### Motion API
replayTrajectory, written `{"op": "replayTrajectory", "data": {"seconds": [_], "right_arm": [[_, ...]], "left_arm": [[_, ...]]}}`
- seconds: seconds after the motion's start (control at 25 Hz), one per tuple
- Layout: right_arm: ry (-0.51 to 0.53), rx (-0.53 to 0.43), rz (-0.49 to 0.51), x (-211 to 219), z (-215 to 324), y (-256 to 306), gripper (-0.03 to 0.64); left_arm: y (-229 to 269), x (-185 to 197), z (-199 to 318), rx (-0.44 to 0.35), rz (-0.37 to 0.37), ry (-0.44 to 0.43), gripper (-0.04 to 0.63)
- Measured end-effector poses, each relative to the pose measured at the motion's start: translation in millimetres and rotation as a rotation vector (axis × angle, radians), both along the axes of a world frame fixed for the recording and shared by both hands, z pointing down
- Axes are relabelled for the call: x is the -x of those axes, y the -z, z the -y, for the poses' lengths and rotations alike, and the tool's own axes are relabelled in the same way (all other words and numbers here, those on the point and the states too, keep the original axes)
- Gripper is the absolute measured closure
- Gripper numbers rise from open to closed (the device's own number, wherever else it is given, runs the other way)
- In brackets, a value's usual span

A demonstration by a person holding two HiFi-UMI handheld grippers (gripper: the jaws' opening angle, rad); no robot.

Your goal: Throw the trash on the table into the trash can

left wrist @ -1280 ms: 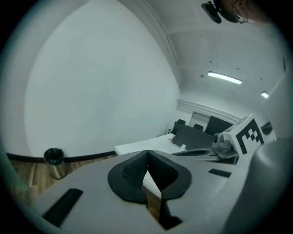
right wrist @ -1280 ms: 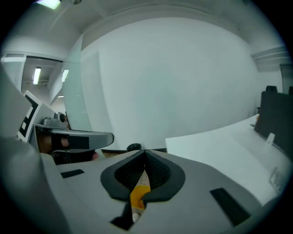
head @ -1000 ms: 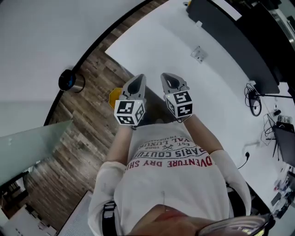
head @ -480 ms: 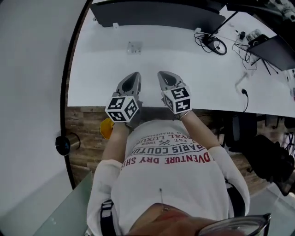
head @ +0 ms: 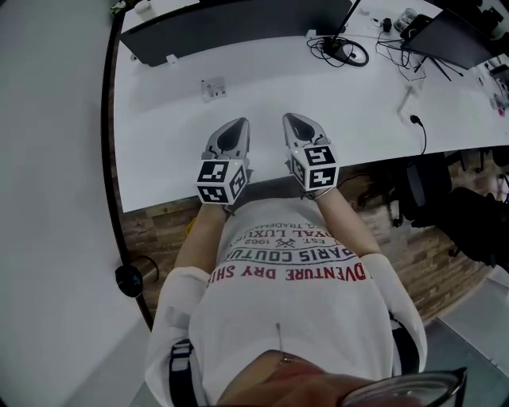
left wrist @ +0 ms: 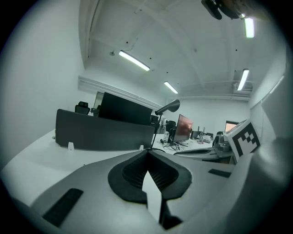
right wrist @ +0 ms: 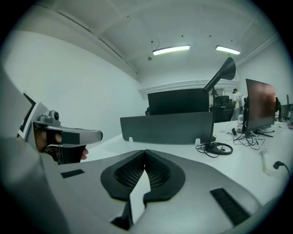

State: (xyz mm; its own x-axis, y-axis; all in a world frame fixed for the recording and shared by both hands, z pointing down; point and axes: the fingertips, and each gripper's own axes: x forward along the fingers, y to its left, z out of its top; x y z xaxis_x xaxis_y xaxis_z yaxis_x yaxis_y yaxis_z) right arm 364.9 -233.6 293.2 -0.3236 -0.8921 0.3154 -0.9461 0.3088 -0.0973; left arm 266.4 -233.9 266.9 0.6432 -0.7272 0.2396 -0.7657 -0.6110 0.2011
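Near the counter's (head: 159, 151) front edge, at the middle of the head view, the left claw (head: 237, 124) and right claw (head: 290, 118) are held side by side. Both have their jaws pressed together with nothing between them. The trash (head: 212, 87), a small pale crumpled piece, lies on the white counter upper left of centre, ahead of the left claw and not touching it.

A good pickup would likely mean opening the left claw wide, reaching forward and closing from above. What seems to be the trash can (head: 131, 278), a dark round cylinder, stands on the wood floor at lower left. A dark divider panel (head: 238, 24), coiled cables (head: 343, 52) and a plug lead (head: 414, 119) sit further back and right, seemingly out of the way.
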Motion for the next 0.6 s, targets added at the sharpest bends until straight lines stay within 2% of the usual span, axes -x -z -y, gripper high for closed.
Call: {"op": "replayTrajectory", "data": {"seconds": [0.24,0.6], "right_arm": [[-0.017,0.010,-0.010,21.1,-0.1,-5.1,0.591],[0.021,0.040,-0.016,71.4,23.4,-17.6,0.591]], "left_arm": [[-1.4,25.9,-2.5,0.018,-0.030,0.011,0.572],[-21.4,99.5,3.2,0.075,-0.046,0.141,0.573]]}}
